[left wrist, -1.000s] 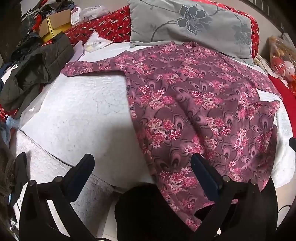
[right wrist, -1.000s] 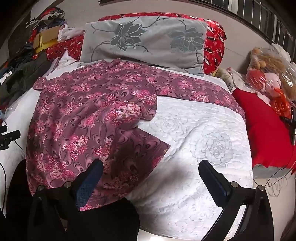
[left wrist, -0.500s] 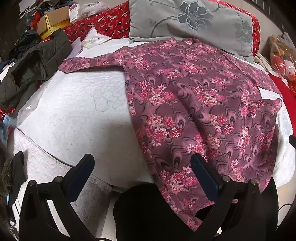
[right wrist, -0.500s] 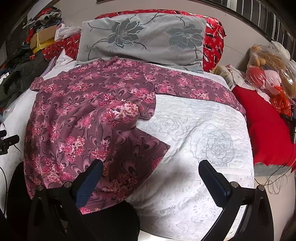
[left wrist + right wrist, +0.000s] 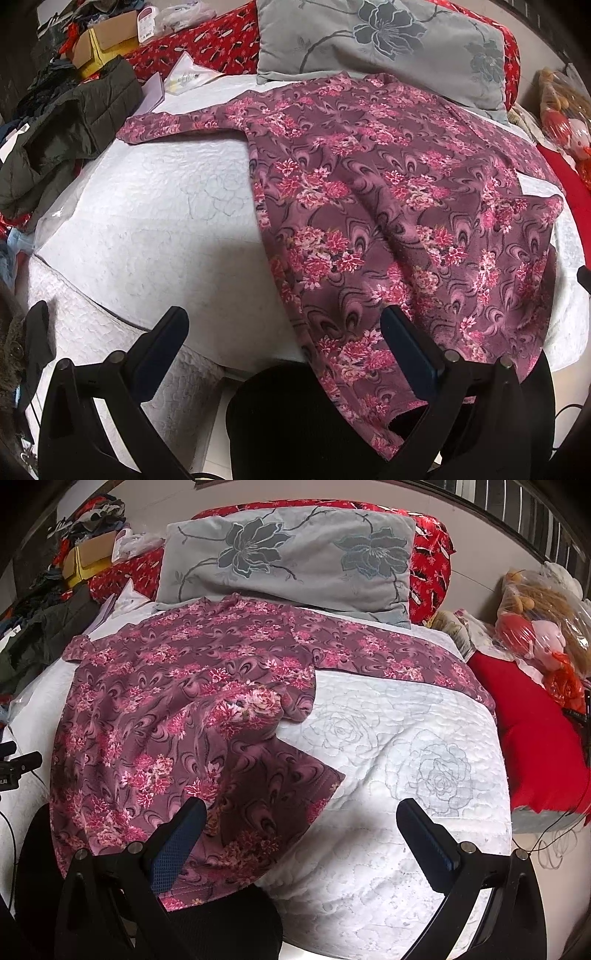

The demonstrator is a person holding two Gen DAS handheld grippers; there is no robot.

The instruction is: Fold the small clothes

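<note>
The left gripper [image 5: 284,328] has its jaws spread wide with nothing between them; its left finger hangs over the bare white quilted bedspread [image 5: 155,229] near the bed's front edge, while its right finger sits over the lower hem region of the floral top [image 5: 388,206], without clearly touching the cloth. The right gripper [image 5: 301,819] is likewise wide open and empty, its left finger over the folded-over lower corner of the same floral top [image 5: 166,716] and its right finger over plain bedspread [image 5: 406,760] stitched with rose outlines. The garment, a purple-mauve long-sleeved top printed with pink flowers and swirls, lies spread on the bed with its neckline toward the headboard end, touching the lower edge of a grey pillow [image 5: 291,557] embroidered with dark flowers. One sleeve stretches out flat toward the left side of the bed [image 5: 166,125]; the other runs out toward the right side [image 5: 399,657]. In the right wrist view the right side of the body is rumpled and turned over on itself, showing a darker patch of cloth near the hem, and the hem drapes over the front edge of the bed. Behind the pillow lies a red patterned cushion [image 5: 432,554]. To the left of the bed a dark olive quilted jacket [image 5: 70,125] lies heaped, with a cardboard box [image 5: 103,40] beyond it. To the right sit a red cushion [image 5: 535,738] and a plastic bag holding stuffed toys [image 5: 539,627].
</note>
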